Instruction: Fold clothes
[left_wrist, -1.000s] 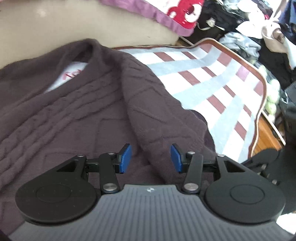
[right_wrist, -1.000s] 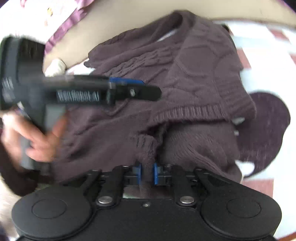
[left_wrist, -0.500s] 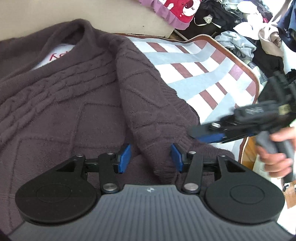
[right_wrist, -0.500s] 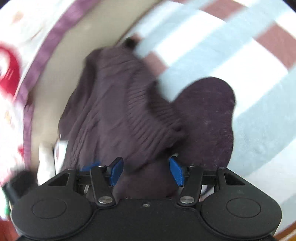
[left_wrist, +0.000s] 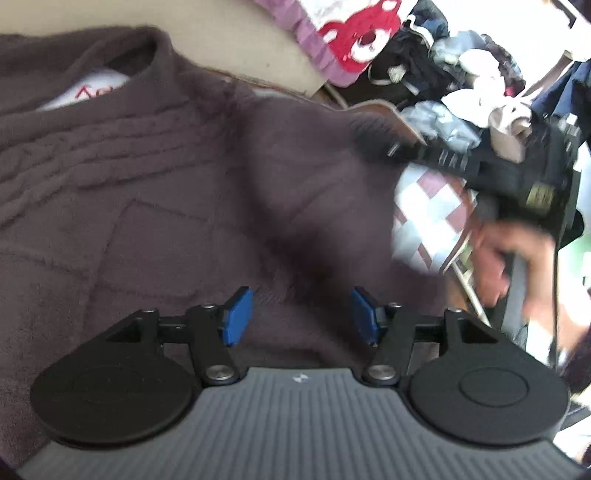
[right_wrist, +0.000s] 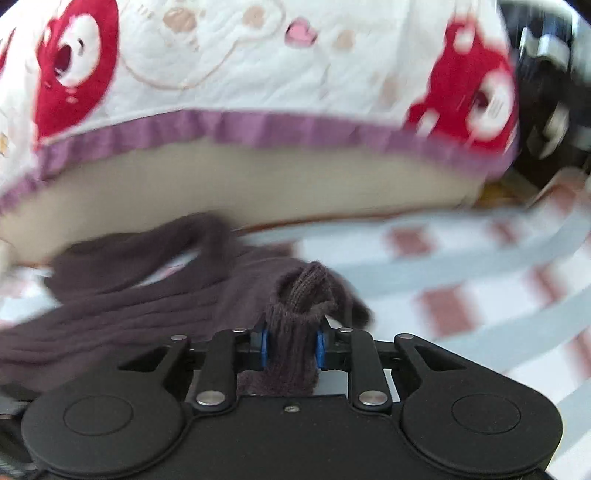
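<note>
The right hand-held gripper (right_wrist: 290, 349) is closing its jaws, blue pads pressing a bunched ribbed cuff (right_wrist: 295, 332) of the dark brown knit sweater (left_wrist: 155, 206). The left hand-held gripper (left_wrist: 301, 319) is hovering low over the sweater body, jaws opening and standing apart, fabric lying below them but unpinched. The sweater is lying spread on a striped mat (right_wrist: 480, 288) of white, grey-blue and brick red. Beyond it, a beige surface (right_wrist: 229, 192) is running under a white blanket (right_wrist: 258, 62) with red bears and purple trim. Farther right, a clothes pile (left_wrist: 461, 85) is sitting.
</note>
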